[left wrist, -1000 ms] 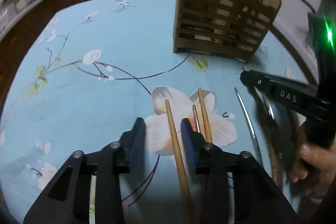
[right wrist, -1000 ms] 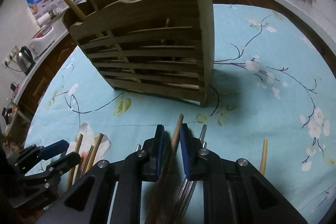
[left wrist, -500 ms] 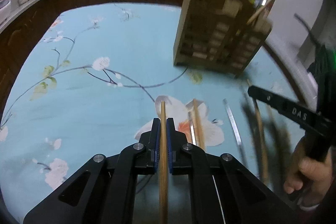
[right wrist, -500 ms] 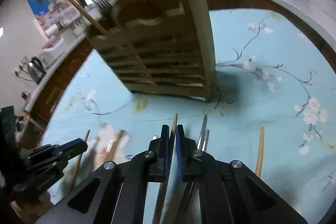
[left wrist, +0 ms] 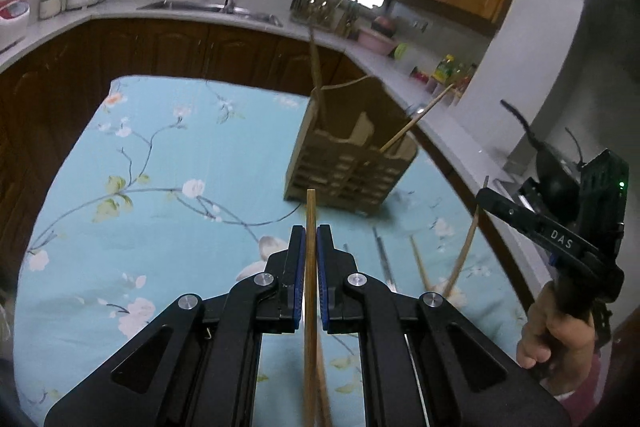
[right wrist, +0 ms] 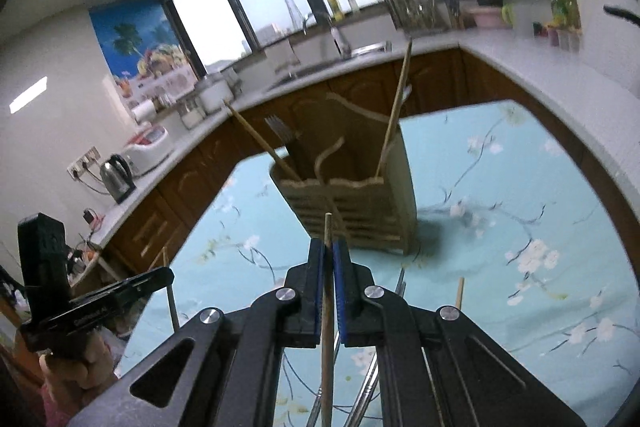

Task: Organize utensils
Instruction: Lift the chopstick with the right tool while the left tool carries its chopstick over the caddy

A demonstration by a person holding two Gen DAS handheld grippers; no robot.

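Chopsticks (left wrist: 310, 227) and (right wrist: 327, 247), one pinched lengthwise in each closed gripper, left (left wrist: 310, 255) and right (right wrist: 327, 267), raised above the cloth, tips toward the far wooden holder (left wrist: 352, 163), apparently for dropping in.

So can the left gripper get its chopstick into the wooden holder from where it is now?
Probably yes. The left gripper is shut on a chopstick lifted off the table, with the wooden holder straight ahead and nothing between. The holder's top is open, though two chopsticks already lean in it.
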